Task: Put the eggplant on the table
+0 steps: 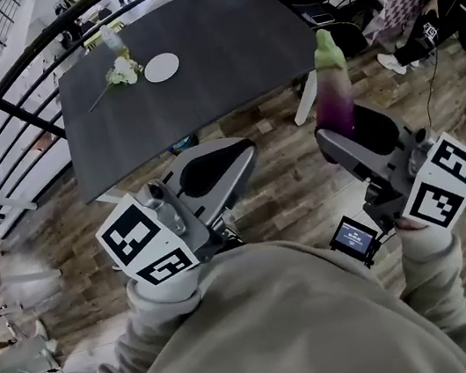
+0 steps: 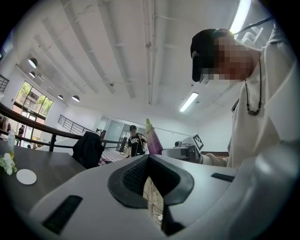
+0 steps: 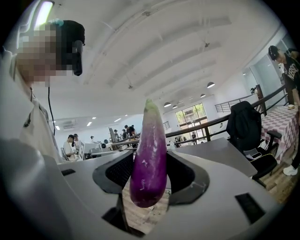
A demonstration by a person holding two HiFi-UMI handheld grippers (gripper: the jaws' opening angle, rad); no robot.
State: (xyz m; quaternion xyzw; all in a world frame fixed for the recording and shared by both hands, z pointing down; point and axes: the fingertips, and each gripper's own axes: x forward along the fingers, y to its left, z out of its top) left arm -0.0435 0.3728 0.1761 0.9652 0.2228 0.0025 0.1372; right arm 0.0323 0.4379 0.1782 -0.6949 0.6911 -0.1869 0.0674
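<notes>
The right gripper (image 3: 151, 169) grasps the eggplant (image 3: 149, 150) between its jaws, upright, with the green tip above them and the purple end just below, the table (image 1: 193, 63) ahead, while the left gripper (image 2: 148, 158) is clenched on nothing.

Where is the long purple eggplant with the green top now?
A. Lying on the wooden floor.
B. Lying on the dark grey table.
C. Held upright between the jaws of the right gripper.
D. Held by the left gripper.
C: the jaws of the right gripper press on the long purple eggplant, which stands upright, over the wooden floor and short of the dark grey table.
</notes>
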